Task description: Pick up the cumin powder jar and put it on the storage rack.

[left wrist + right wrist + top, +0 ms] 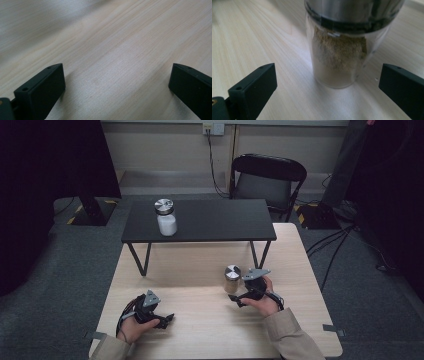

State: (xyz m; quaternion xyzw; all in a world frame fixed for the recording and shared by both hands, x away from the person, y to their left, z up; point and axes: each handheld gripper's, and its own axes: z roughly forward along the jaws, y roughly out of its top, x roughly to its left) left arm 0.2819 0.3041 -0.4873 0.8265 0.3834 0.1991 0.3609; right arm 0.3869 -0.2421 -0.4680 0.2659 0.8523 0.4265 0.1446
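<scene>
Currently right gripper [239, 299] aimed at small jar [232, 278] of brownish powder, near right of wooden table [200, 330]. Jaws spread wide, jar [338, 57] standing upright between them but farther off, untouched. Jar: clear wall, metal lid [352, 11]; likely rigid, light, smooth and slippery, breakable if glass. Best hold: clear body below lid, jaws on opposite sides, moderate squeeze. Left gripper [167, 320] rests at near left, released, jaws wide over bare wood. Second jar [165, 217], white contents, on far black table [200, 222].
</scene>
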